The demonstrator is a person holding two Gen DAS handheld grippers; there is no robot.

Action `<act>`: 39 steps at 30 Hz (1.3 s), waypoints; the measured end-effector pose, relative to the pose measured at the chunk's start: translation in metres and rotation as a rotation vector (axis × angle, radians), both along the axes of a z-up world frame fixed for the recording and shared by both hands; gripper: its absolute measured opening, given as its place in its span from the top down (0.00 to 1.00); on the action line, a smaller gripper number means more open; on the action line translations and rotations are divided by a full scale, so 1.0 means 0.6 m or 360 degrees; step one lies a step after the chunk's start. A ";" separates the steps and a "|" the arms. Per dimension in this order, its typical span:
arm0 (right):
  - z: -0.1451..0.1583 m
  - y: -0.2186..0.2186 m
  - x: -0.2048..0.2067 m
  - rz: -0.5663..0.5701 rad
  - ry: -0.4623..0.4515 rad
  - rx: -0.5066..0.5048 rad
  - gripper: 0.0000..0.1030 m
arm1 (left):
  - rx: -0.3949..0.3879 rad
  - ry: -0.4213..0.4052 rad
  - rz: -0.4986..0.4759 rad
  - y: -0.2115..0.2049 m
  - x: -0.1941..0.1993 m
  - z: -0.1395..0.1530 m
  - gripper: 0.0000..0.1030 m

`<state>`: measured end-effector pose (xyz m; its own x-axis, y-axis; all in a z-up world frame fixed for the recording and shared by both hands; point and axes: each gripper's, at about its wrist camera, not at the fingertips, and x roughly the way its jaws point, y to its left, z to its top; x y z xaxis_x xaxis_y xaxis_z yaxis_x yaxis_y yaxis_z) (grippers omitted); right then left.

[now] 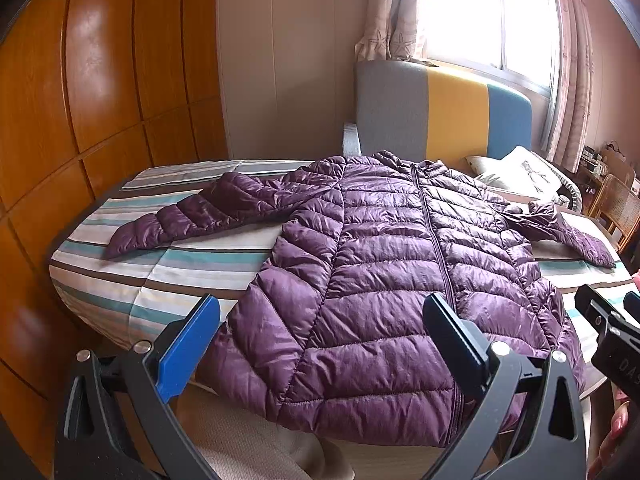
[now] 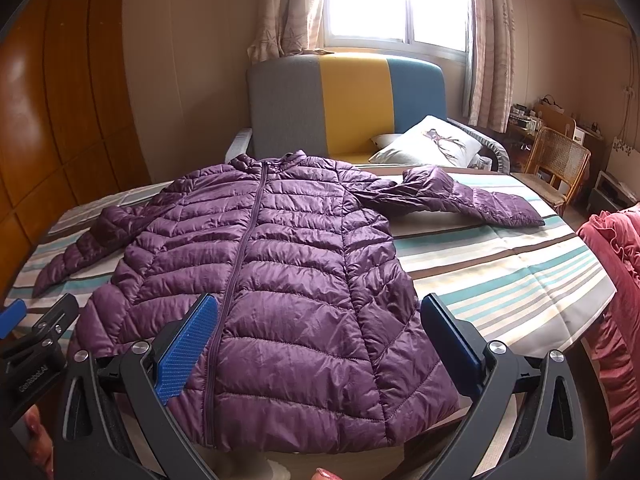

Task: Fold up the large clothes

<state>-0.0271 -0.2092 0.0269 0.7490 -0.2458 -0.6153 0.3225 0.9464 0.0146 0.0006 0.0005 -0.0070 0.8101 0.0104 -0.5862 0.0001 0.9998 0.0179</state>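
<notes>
A purple quilted puffer jacket [image 1: 384, 264] lies flat, front up and zipped, on a striped bed [image 1: 132, 280], with both sleeves spread out to the sides. It also shows in the right wrist view [image 2: 280, 280]. My left gripper [image 1: 320, 316] is open and empty, hovering above the jacket's hem on its left half. My right gripper [image 2: 320, 316] is open and empty above the hem on the jacket's right half. The right gripper's body shows at the right edge of the left wrist view [image 1: 608, 320], and the left gripper's body shows in the right wrist view [image 2: 36, 336].
A grey, yellow and blue headboard [image 2: 344, 100] and a white pillow [image 2: 432, 144] are at the far end. A wooden wardrobe [image 1: 80, 100] stands on the left. A red quilt [image 2: 616, 280] lies at the right and a rattan chair [image 2: 556, 160] beyond it.
</notes>
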 end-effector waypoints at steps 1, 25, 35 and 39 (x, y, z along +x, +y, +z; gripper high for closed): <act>-0.001 0.000 0.000 0.0003 0.0000 0.0001 0.03 | 0.0003 0.0004 0.0000 -0.002 0.000 -0.001 0.02; -0.006 -0.003 0.000 0.0009 0.0028 0.0024 0.03 | -0.0005 0.0023 0.0001 -0.004 0.004 -0.003 0.02; -0.009 -0.001 0.004 0.0023 0.0042 0.0027 0.03 | -0.0005 0.0030 -0.0001 -0.002 0.006 -0.003 0.02; -0.009 -0.001 0.004 0.0023 0.0039 0.0025 0.03 | -0.0005 0.0029 0.0002 -0.001 0.006 -0.003 0.02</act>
<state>-0.0245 -0.2097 0.0213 0.7371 -0.2249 -0.6373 0.3090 0.9508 0.0219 0.0042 -0.0001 -0.0090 0.7991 0.0095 -0.6011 -0.0008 0.9999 0.0147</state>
